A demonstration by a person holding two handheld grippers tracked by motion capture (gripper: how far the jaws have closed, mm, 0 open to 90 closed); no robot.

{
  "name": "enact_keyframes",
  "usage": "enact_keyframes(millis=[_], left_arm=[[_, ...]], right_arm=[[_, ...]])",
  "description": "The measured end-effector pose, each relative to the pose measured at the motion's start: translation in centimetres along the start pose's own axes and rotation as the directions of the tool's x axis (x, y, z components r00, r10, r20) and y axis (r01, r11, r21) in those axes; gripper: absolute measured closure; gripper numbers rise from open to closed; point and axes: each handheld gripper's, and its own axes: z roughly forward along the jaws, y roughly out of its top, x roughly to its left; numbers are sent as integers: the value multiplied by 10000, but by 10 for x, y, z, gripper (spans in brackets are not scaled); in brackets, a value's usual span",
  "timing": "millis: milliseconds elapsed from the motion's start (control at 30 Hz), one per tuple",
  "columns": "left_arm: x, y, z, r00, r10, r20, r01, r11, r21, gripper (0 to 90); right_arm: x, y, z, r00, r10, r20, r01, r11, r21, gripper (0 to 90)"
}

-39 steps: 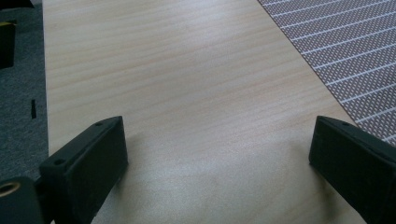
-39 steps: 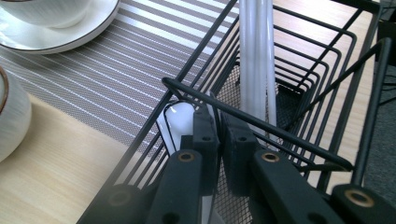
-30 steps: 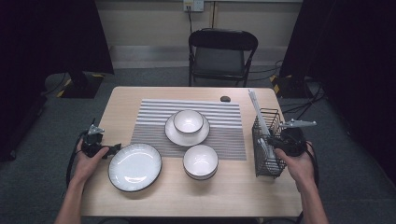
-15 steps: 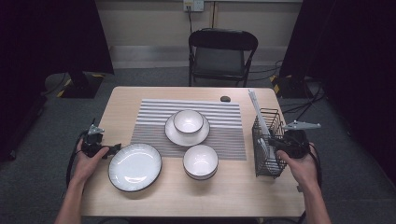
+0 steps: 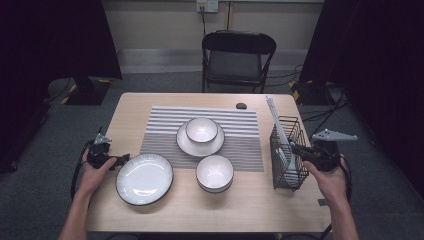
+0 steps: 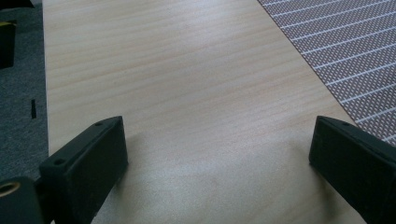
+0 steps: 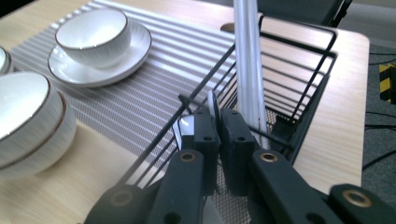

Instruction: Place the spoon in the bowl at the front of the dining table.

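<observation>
- A wooden surface (image 5: 165,105) carries a striped grey placemat (image 5: 245,137). On the mat a small bowl (image 5: 201,130) sits on a saucer (image 5: 186,144). A second white bowl (image 5: 214,173) stands just off the mat's near edge, and a wide white plate (image 5: 144,178) lies to its left.
- A small dark object (image 5: 241,105) lies near the far edge; a black folding chair (image 5: 239,57) stands behind the surface.
- A black wire basket (image 5: 286,150) stands at the right side, just beside the mat, with its near wall between the right claw (image 7: 219,122) and the basket's contents.
- The right claw, seen in the high view at (image 5: 296,148), is pressed together on the thin white handle of a utensil (image 7: 212,105) at the basket's rim.
- Long white utensils (image 7: 247,65) stand in the basket, their long axis nearly upright, leaning toward the far edge.
- The left claw (image 6: 219,154) hangs wide apart over bare wood at the left edge, holding nothing; in the high view it is at (image 5: 122,159), just beside the plate.
</observation>
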Motion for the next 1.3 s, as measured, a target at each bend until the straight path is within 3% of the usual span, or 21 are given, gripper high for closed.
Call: enact_keyframes(millis=[333,967,1300], left_arm=[[0,0,0,10000,3,1,-3,10000,3,38],[0,0,0,10000,7,10,-7,10000,1,38],[0,0,0,10000,5,10,-5,10000,-6,38]], right_arm=[[1,9,6,9981,382,486,-367,9988,-325,861],[13,17,18,9977,278,621,-272,9996,-107,858],[18,18,17,9978,369,557,-344,9984,-454,862]])
